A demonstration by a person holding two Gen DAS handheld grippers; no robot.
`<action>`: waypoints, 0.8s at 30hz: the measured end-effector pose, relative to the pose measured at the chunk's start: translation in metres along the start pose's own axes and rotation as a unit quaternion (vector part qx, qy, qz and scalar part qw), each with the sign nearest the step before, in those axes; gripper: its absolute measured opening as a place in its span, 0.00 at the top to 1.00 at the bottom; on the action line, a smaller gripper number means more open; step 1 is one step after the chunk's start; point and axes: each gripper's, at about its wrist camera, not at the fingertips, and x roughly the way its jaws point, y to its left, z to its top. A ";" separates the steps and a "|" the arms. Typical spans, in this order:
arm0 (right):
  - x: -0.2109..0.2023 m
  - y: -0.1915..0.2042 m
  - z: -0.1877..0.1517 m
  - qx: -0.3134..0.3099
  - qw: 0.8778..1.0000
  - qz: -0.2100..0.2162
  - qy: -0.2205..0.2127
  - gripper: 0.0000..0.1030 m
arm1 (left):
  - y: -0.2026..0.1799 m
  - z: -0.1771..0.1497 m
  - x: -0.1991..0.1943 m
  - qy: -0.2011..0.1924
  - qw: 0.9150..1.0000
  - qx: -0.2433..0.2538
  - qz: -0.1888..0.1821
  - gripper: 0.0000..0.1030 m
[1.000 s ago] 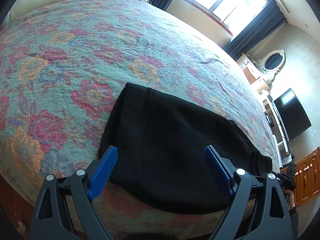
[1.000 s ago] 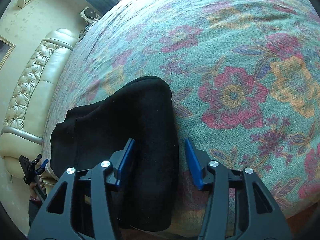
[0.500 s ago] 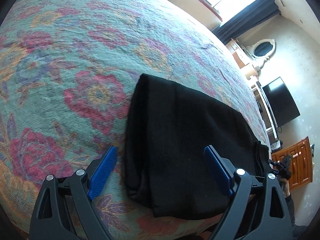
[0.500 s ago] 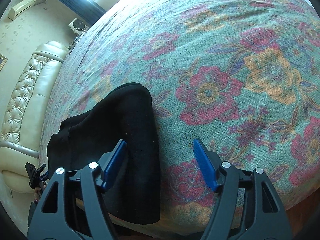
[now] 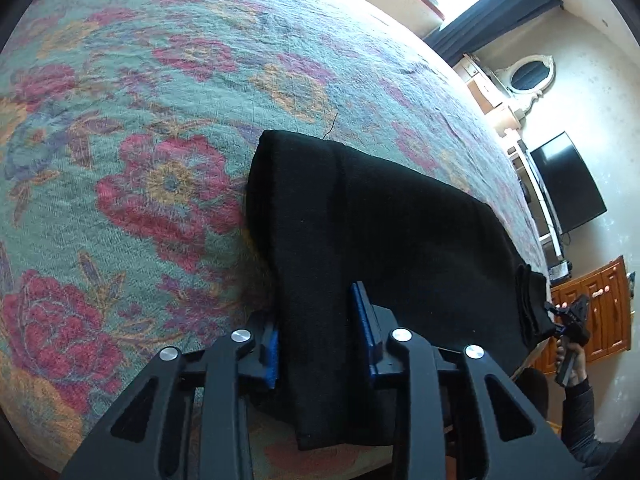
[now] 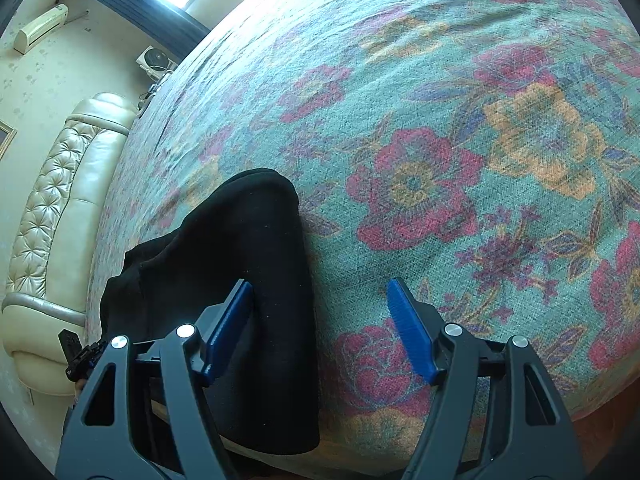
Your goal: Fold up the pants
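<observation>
Pants (image 5: pixel 384 240) edge btwn closing left tongs (image 5: pixel 320 336), beside spread right tongs (image 6: pixel 320 332).

I see plain black pants (image 5: pixel 392 232), no print on them at all. Under them my bedspread (image 5: pixel 168 80) is teal-green with a woven floral pattern: big crimson blooms with orange and blue centres, orange flowers, purple-blue leaves. My left gripper (image 5: pixel 318 334) is matte black with bright blue pads and silver bolts; my right gripper (image 6: pixel 320 332) matches it. Far left in the right view I make out a cream tufted headboard (image 6: pixel 52 200). Far right in the left view: navy curtains (image 5: pixel 500 12), a black TV screen (image 5: pixel 568 184), orange-brown wooden cabinet doors (image 5: pixel 600 308), pale cream walls (image 5: pixel 600 92).
</observation>
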 end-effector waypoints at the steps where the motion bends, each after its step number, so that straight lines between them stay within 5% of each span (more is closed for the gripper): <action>1: 0.000 0.000 0.000 0.001 1.000 0.000 -0.001 0.32 | -0.001 0.002 0.001 0.002 1.000 0.003 0.005 0.74; 8: 0.000 -0.001 0.001 0.005 1.000 0.001 -0.003 0.32 | -0.026 0.008 -0.007 -0.008 1.000 0.004 0.014 0.85; 16: -0.008 0.000 0.004 0.010 1.000 -0.005 -0.012 0.32 | -0.076 0.009 -0.042 -0.062 0.996 0.024 -0.054 0.85; 24: -0.020 0.008 0.008 0.010 1.000 -0.010 -0.025 0.32 | -0.167 0.014 -0.051 -0.088 0.986 0.069 -0.123 0.85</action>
